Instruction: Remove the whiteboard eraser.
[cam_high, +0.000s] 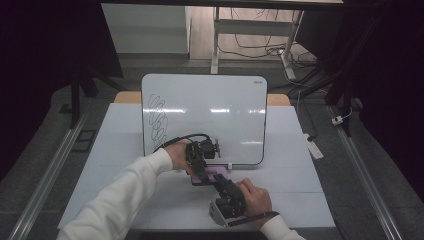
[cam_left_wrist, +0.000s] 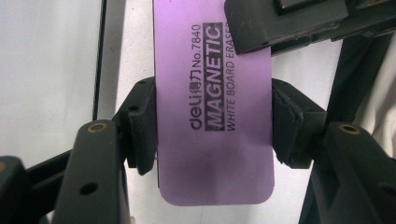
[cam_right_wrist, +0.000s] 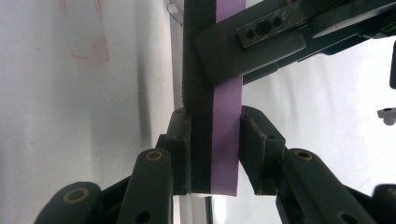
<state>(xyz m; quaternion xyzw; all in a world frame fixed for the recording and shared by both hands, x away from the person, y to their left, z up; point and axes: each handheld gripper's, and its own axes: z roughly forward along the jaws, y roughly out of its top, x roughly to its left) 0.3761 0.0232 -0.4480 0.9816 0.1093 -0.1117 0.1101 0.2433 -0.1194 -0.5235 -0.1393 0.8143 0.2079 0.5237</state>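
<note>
A purple magnetic whiteboard eraser (cam_high: 210, 174) with a black felt underside hangs between both grippers, just in front of the whiteboard (cam_high: 210, 115). In the left gripper view, my left gripper (cam_left_wrist: 214, 126) is shut on the eraser (cam_left_wrist: 215, 154), its pads pressing the two long edges of the printed purple face. My right gripper (cam_right_wrist: 215, 154) is shut on the eraser (cam_right_wrist: 227, 116) too, with one pad on the felt and one on the purple back. In the high view, the left gripper (cam_high: 199, 170) comes from the left and the right gripper (cam_high: 220, 181) from below.
The whiteboard leans upright at the back of the white table (cam_high: 300, 190) and carries black scribbles (cam_high: 157, 120) on its left part. A small white object (cam_high: 315, 147) lies at the table's right edge. Metal rails run along both sides of the table.
</note>
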